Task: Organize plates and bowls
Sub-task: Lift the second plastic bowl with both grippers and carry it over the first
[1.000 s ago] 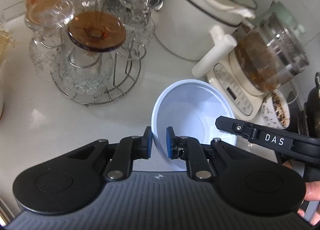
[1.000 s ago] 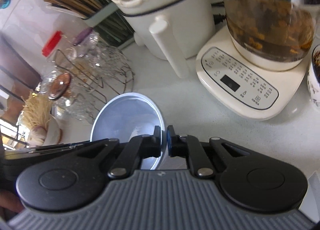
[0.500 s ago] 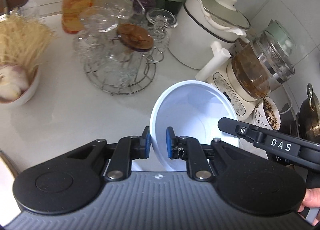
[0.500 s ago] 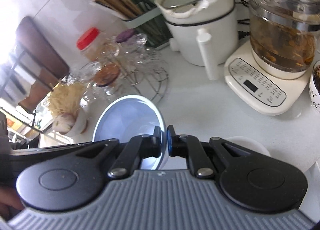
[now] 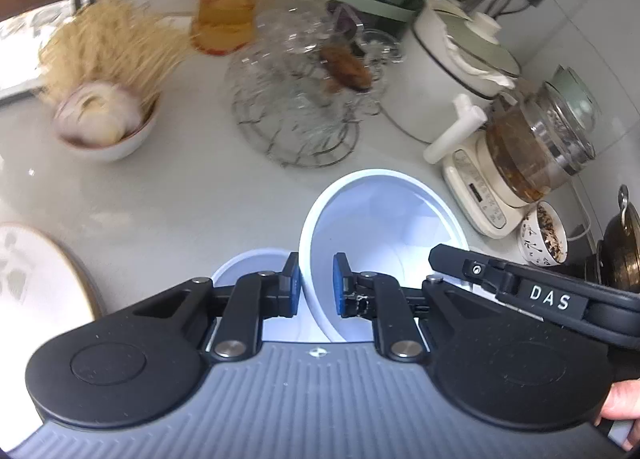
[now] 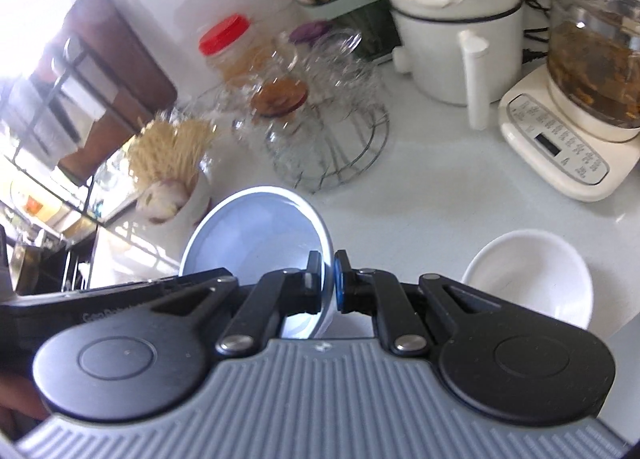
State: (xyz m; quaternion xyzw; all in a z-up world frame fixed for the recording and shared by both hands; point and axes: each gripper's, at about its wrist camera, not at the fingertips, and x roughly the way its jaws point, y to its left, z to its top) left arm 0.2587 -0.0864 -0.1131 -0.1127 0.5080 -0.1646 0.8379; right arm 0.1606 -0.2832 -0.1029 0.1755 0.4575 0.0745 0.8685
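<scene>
Bowl (image 5: 384, 227) hangs tilted above the bench (image 5: 168, 199), pinched at its rim by both your grippers: left gripper (image 5: 316, 291) on the near rim, right gripper (image 6: 329, 283) on its right edge. Another bowl (image 6: 528, 275) sits on the bench beside it.

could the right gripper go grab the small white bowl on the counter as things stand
Probably not yet. The right gripper is shut on the rim of the pale blue bowl, which the left gripper also holds. The small white bowl sits unobstructed just to its right.
</scene>
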